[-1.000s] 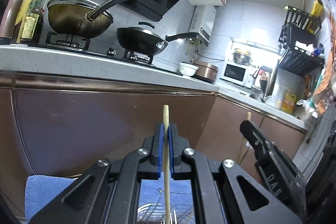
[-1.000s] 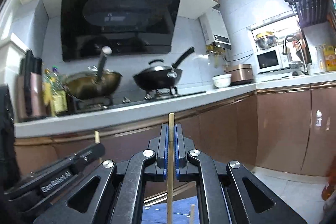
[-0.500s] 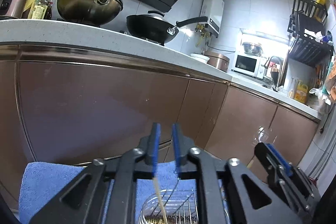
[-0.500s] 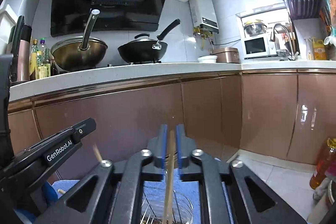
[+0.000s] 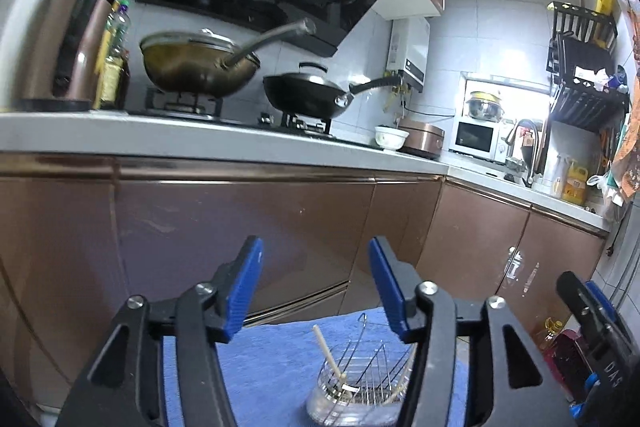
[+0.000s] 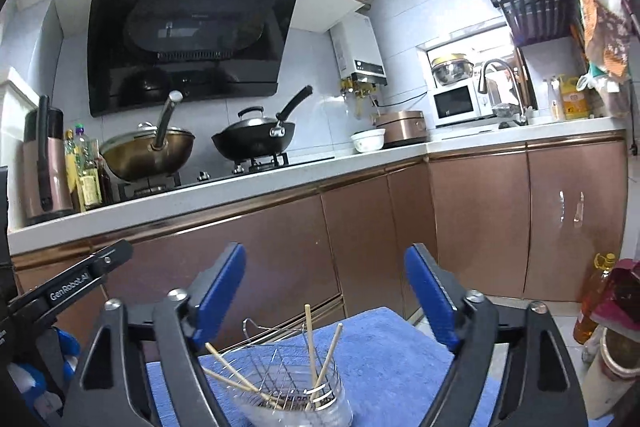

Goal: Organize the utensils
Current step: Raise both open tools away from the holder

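Observation:
A clear utensil holder (image 6: 296, 397) with a wire insert stands on a blue towel (image 6: 384, 355), and several wooden chopsticks (image 6: 309, 343) lean inside it. The left wrist view shows the same holder (image 5: 360, 391) with a chopstick (image 5: 329, 353) sticking out of it. My left gripper (image 5: 316, 291) hangs above and behind the holder, its jaws opening with nothing between the blue pads. Likewise my right gripper (image 6: 325, 299) has its jaws opening wide, clear of the chopsticks. The other gripper's black body shows at each view's edge.
Brown cabinet fronts (image 6: 280, 251) rise right behind the towel. On the white counter (image 5: 200, 143) above sit a brass wok (image 5: 196, 67), a black pan (image 5: 308, 99), bottles, a bowl and a microwave. An oil bottle (image 6: 592, 299) stands on the floor at the right.
Both grippers held a chopstick upright, came down over the holder and let go. The chopsticks now rest in the holder and both sets of jaws have spread and drawn back.

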Demonstrator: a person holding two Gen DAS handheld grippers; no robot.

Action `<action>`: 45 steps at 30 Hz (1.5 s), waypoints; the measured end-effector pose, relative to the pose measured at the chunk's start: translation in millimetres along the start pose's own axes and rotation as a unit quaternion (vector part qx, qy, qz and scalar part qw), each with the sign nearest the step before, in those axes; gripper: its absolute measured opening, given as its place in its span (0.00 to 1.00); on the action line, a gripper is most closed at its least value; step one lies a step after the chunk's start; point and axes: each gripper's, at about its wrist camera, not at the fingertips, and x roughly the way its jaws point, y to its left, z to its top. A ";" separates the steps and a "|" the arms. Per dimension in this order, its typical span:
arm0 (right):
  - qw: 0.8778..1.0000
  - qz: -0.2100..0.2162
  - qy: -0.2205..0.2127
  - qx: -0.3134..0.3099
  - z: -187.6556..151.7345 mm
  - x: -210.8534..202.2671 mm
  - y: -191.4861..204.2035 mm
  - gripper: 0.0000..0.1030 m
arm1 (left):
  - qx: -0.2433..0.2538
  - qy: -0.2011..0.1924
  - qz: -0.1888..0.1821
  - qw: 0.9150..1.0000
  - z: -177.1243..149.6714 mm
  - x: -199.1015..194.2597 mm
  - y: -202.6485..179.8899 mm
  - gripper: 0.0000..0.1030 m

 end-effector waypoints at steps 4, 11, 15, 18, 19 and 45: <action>1.000 -0.003 -0.013 -0.004 14.4 -29.2 4.0 1.00 | 0.005 -0.018 0.013 1.000 10.1 -37.9 9.3 0.53; 0.999 0.001 -0.044 -0.005 35.2 -88.8 11.0 1.00 | -0.014 -0.017 0.030 0.999 22.7 -90.1 39.3 0.54; 0.998 -0.004 -0.066 -0.012 35.8 -120.1 16.7 1.00 | -0.003 -0.010 0.051 0.999 26.1 -114.1 48.5 0.58; 0.997 -0.004 -0.072 -0.013 35.9 -137.9 20.3 1.00 | -0.011 -0.014 0.062 0.998 27.8 -135.7 58.2 0.63; 0.997 -0.003 -0.075 -0.010 35.3 -144.3 20.9 1.00 | -0.014 -0.016 0.062 0.998 27.9 -140.7 60.9 0.64; 0.999 -0.019 0.006 0.041 15.4 -192.0 12.8 1.00 | -0.061 0.091 -0.051 0.993 5.4 -180.3 92.8 0.67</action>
